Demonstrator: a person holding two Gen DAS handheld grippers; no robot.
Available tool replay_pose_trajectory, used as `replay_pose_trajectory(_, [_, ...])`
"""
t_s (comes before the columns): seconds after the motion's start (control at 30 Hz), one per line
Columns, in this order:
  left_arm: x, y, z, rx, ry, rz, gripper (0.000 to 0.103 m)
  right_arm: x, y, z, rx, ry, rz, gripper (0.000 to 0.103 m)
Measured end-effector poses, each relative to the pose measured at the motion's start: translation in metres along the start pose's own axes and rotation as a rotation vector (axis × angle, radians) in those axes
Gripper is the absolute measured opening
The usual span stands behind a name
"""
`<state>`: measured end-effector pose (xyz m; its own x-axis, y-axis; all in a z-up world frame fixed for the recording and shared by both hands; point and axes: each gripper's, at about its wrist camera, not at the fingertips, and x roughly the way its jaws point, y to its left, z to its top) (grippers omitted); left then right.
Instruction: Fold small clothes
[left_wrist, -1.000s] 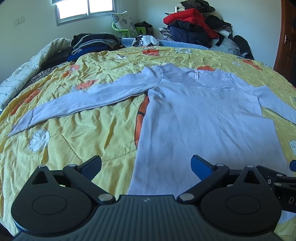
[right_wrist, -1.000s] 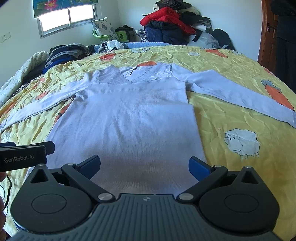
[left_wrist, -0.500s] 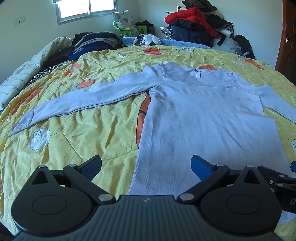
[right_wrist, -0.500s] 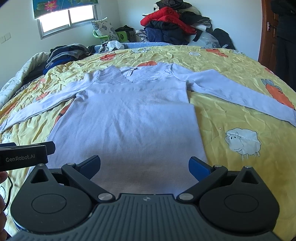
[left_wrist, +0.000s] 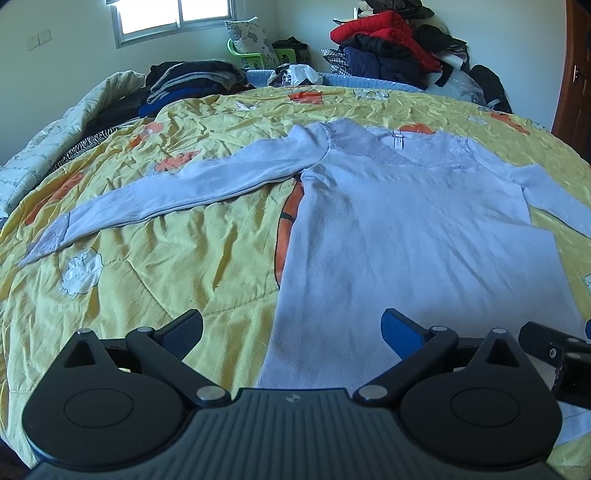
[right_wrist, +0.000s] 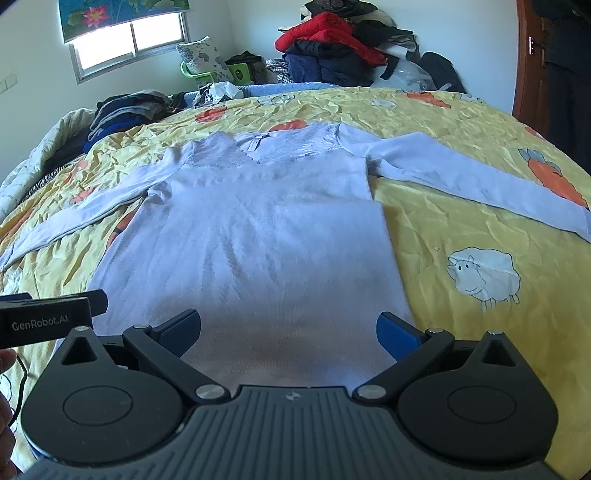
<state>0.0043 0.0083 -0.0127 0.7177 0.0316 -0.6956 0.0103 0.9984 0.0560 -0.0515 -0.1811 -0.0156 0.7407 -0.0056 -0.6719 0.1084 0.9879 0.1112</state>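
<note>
Left wrist view: the left gripper (left_wrist: 291, 326) hangs low over the near edge of the bed, its two blue-padded fingers (left_wrist: 397, 326) spread wide apart with nothing between them. Beneath and ahead of it a pale lavender long-sleeved top (left_wrist: 413, 236) lies flat and face up on the yellow quilt (left_wrist: 177, 251), hem toward the camera and neckline toward the far side. The top's hem corner falls in the gap between the fingers. One sleeve (left_wrist: 177, 199) stretches straight out to the left across the quilt, ending in a grey cuff.

In the right wrist view, the right gripper (right_wrist: 288, 328) also stands with its fingers (right_wrist: 395, 332) wide apart and empty, centred over the hem of the top (right_wrist: 258, 236). The other sleeve (right_wrist: 472, 177) runs out to the right, past an orange carrot print and above a white sheep print (right_wrist: 484, 275). A black bar lettered "GenRobot.AI" (right_wrist: 44, 321) shows at the left edge, part of the other gripper, close beside this one.

At the far side of the bed sit a heap of red and dark clothes (right_wrist: 340, 48) and a lower stack of dark folded garments (right_wrist: 125, 110), under a window (right_wrist: 129, 40)
</note>
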Motion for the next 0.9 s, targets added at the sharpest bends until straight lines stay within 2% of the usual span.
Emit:
replay_pose_trajectory(0.57, [0.001,-0.010,0.003,0.034,-0.007,0.001,0.103,-0.003,-0.009,0.000,0.004,-0.058,0.039,0.103])
replay_pose_trajectory(0.67, [0.000,-0.018,0.009,0.060,-0.032,-0.004,0.103,-0.003,-0.017,0.003,0.016,-0.090,0.048,0.103])
replay_pose_trajectory(0.73, [0.001,-0.025,0.014,0.078,-0.046,-0.009,0.103,-0.001,-0.024,0.007,0.030,-0.099,0.022,0.103])
replay_pose_trajectory(0.9, [0.005,-0.041,0.027,0.098,-0.050,-0.074,0.103,0.004,-0.062,0.015,0.132,-0.148,0.022,0.102])
